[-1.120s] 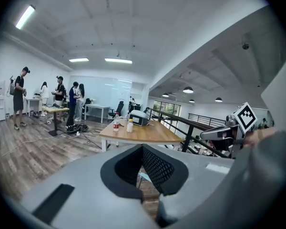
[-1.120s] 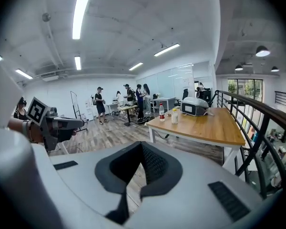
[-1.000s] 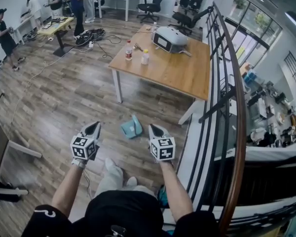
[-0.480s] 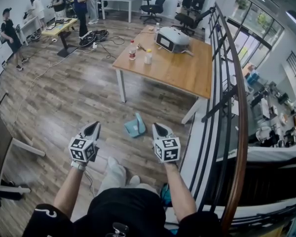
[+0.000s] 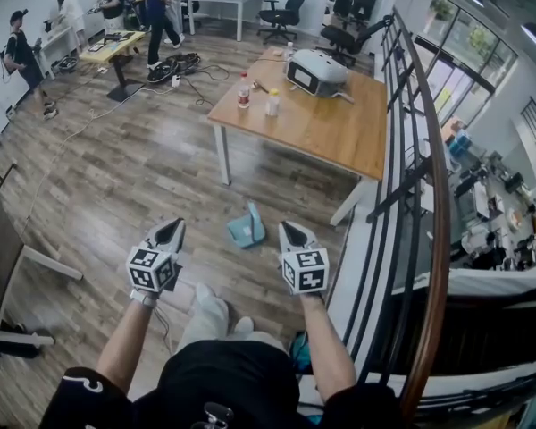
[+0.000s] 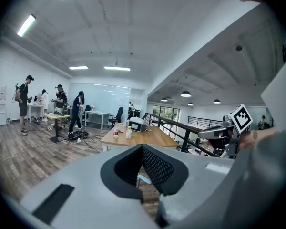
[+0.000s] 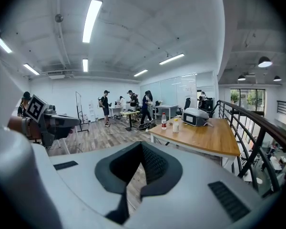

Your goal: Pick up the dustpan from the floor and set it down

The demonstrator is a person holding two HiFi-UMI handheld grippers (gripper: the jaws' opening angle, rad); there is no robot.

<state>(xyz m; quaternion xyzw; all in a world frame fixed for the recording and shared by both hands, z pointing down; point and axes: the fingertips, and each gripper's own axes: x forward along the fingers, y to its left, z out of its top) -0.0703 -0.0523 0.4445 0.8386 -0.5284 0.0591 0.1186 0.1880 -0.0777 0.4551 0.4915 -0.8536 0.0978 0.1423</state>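
The left gripper (image 5: 171, 229) and the right gripper (image 5: 289, 231) are hovering side by side above the wooden floor (image 5: 116, 186), each with its jaws pressing together and holding nothing. The teal dustpan (image 5: 246, 229) is lying on the floor just ahead of the jaws, between the two tips and touching neither. Well beyond the jaws, the table (image 5: 330, 137) is carrying a red-labelled bottle (image 5: 244, 90), a white bottle (image 5: 272, 103) and a white device (image 5: 315, 70)
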